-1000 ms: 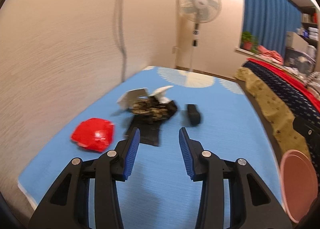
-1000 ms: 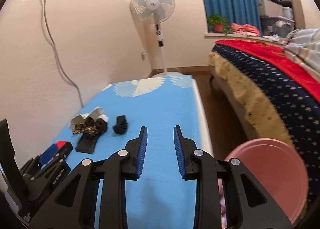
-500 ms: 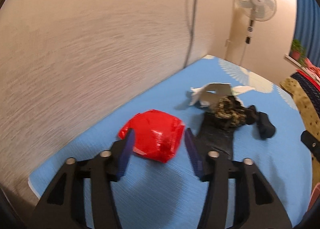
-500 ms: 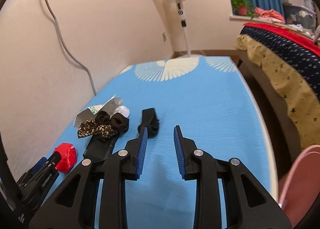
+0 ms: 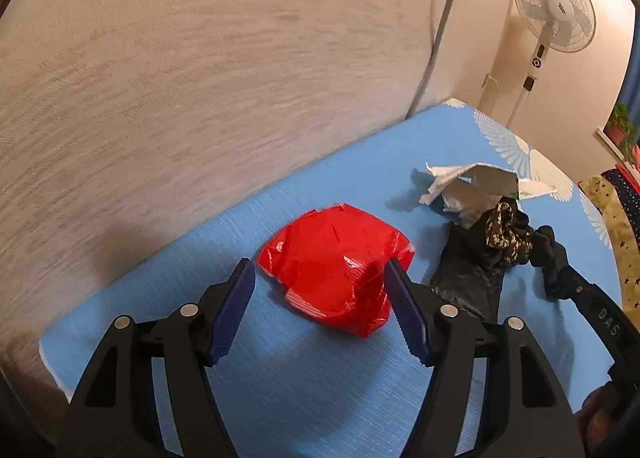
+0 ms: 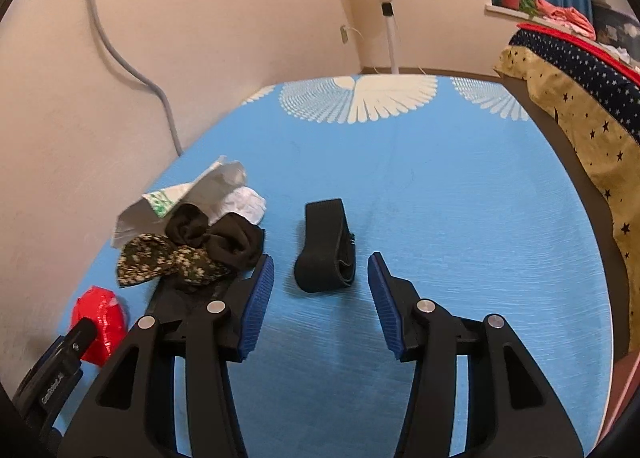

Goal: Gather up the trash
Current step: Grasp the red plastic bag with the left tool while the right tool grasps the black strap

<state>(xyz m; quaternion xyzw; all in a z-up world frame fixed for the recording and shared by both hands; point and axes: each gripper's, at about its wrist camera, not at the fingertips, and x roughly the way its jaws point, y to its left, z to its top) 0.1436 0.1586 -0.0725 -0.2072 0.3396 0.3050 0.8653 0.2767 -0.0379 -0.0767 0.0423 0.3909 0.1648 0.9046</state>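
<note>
A crumpled red wrapper (image 5: pixel 336 262) lies on the blue mat (image 5: pixel 304 390) close to the wall. My left gripper (image 5: pixel 320 274) is around its near part with the jaws still opening, and the pads do not press on it. In the right wrist view a folded black band (image 6: pixel 325 246) lies on the mat, and my right gripper (image 6: pixel 321 266) has its tips on either side of the band's near end, jaws opening, no contact. White crumpled paper (image 6: pixel 192 198), black socks (image 6: pixel 218 236) and a patterned cloth (image 6: pixel 160 258) lie in a heap to the left.
A black plastic bag (image 5: pixel 468 278) lies under the heap. A beige wall with a grey cable (image 6: pixel 128 66) runs along the left. A standing fan (image 5: pixel 554 18) is at the far end. A bed with a star-patterned cover (image 6: pixel 580 106) borders the mat on the right.
Both grippers moved forward and down and their jaws widened. The left one swung toward the wall onto the red wrapper. The right one closed in on the black band.
</note>
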